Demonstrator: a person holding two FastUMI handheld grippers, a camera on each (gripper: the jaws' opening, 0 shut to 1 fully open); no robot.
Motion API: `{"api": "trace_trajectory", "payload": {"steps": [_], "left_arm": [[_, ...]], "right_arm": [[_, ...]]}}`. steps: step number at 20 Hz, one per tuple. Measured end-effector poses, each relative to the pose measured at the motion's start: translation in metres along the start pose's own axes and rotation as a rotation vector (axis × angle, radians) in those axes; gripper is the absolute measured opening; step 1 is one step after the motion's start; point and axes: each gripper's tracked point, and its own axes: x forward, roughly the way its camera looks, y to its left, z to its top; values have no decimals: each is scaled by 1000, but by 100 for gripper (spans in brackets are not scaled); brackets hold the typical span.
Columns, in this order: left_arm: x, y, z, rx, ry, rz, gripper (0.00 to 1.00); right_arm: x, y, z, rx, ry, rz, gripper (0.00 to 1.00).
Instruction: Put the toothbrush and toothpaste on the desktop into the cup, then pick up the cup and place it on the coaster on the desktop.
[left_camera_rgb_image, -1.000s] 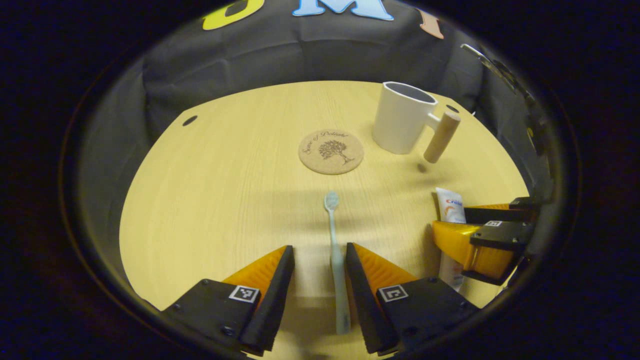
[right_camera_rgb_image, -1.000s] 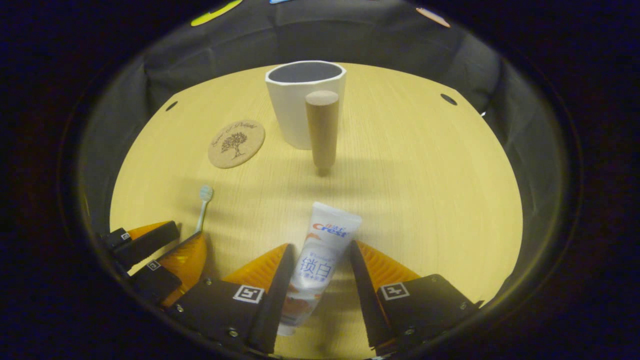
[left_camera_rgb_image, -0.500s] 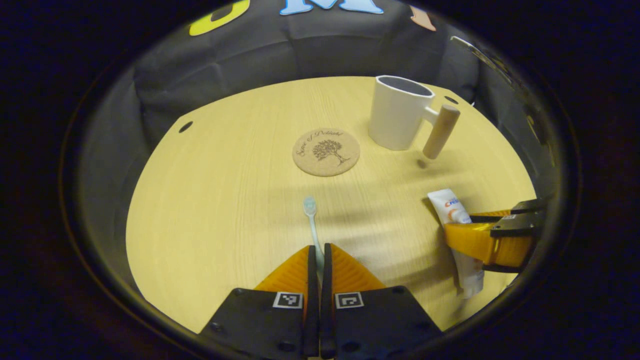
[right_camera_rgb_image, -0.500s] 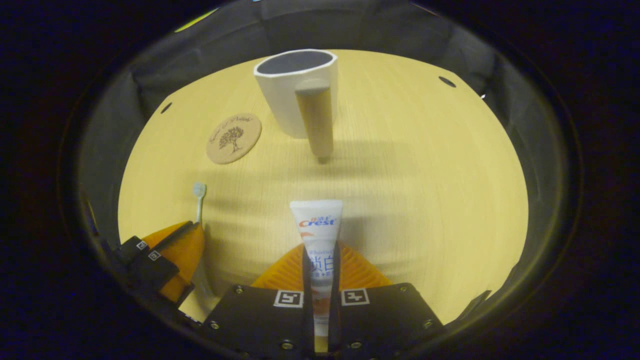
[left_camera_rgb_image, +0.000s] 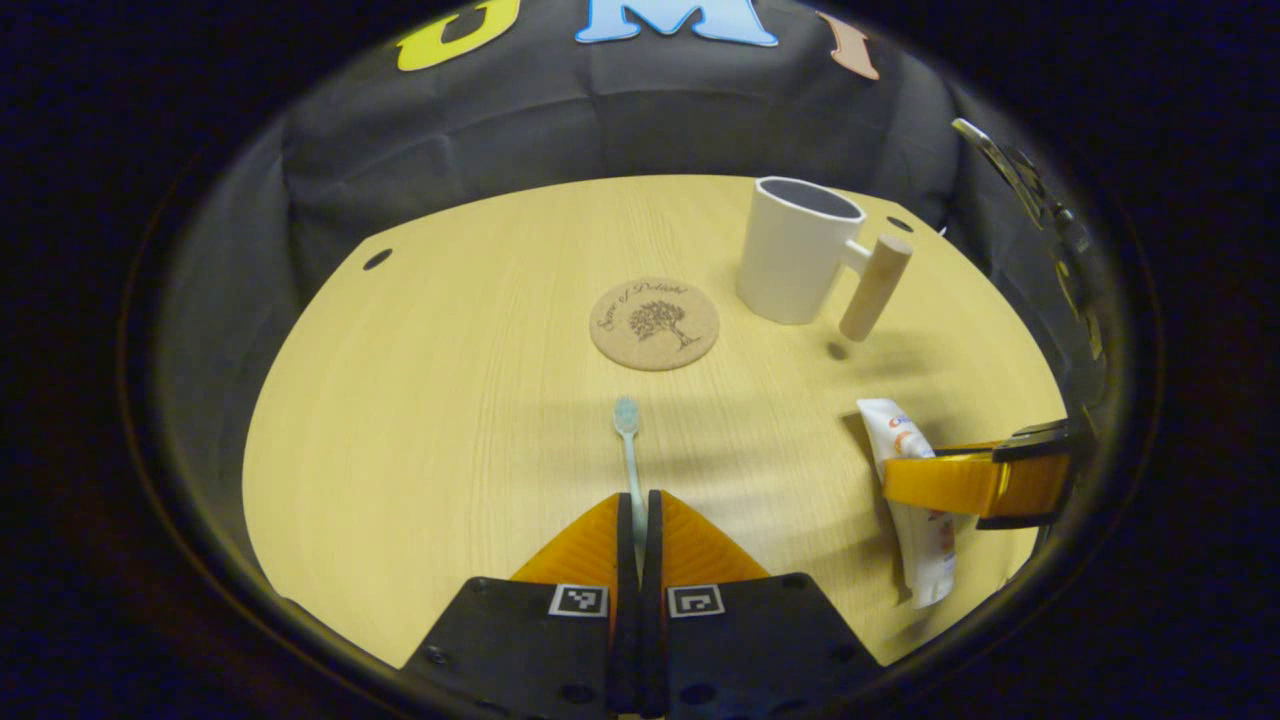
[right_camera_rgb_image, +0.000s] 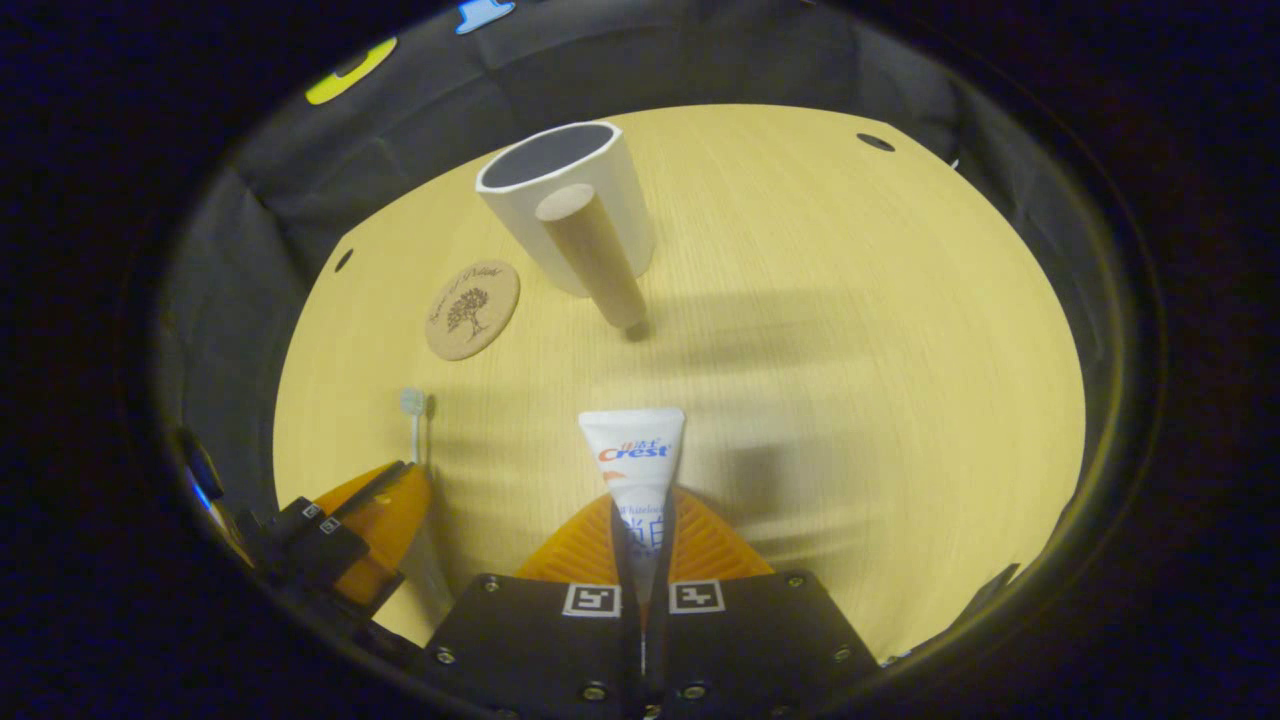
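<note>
In the left gripper view, the left gripper (left_camera_rgb_image: 637, 515) is closed on the toothbrush (left_camera_rgb_image: 629, 450), with both fingers pressing on its thin handle. The brush head points forward, toward the cork coaster (left_camera_rgb_image: 654, 323), which lies flat on the wooden desktop (left_camera_rgb_image: 430, 400) a little beyond it. The white cup (left_camera_rgb_image: 797, 250) stands upright to the right of the coaster and apart from it. Its wooden peg handle (left_camera_rgb_image: 875, 287) sticks out on the right side. At the right edge of this view the right gripper (left_camera_rgb_image: 975, 483) is closed around the toothpaste tube (left_camera_rgb_image: 912, 490). The tube passes through its fingers, with one end sticking out toward the cup and the other toward the near edge of the desktop.

In the right gripper view, the right gripper (right_camera_rgb_image: 645, 525) squeezes the toothpaste tube (right_camera_rgb_image: 636, 465) between both fingers. The flat crimped end of the tube points forward. Beyond it the cup (right_camera_rgb_image: 560, 205) stands on the desktop (right_camera_rgb_image: 850, 330), with its handle (right_camera_rgb_image: 592, 255) turned toward the camera. The coaster (right_camera_rgb_image: 472, 309) lies to the left of the cup, near it but not touching. At the lower left the left gripper (right_camera_rgb_image: 385, 500) shows with the toothbrush (right_camera_rgb_image: 414, 425) rising out of its closed fingers. I cannot tell from these views whether the toothbrush or the tube still touches the desktop.
</note>
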Motion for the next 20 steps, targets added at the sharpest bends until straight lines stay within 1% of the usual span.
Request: {"api": "trace_trajectory", "payload": {"steps": [4, 7, 14, 20], "left_arm": [[-18, 3, 13, -3, -49, -20, 8], [-24, 1, 24, -12, -84, -25, 7], [-45, 4, 60, -46, -179, -31, 7], [-66, 2, 90, -73, -247, -54, 7]], "right_arm": [[-13, 0, 8, 13, -37, 15, 3], [-38, -6, 22, 12, -93, 19, 4], [-99, 0, 77, 8, -263, 68, 3], [-124, 13, 130, 9, -375, 107, 3]]}}
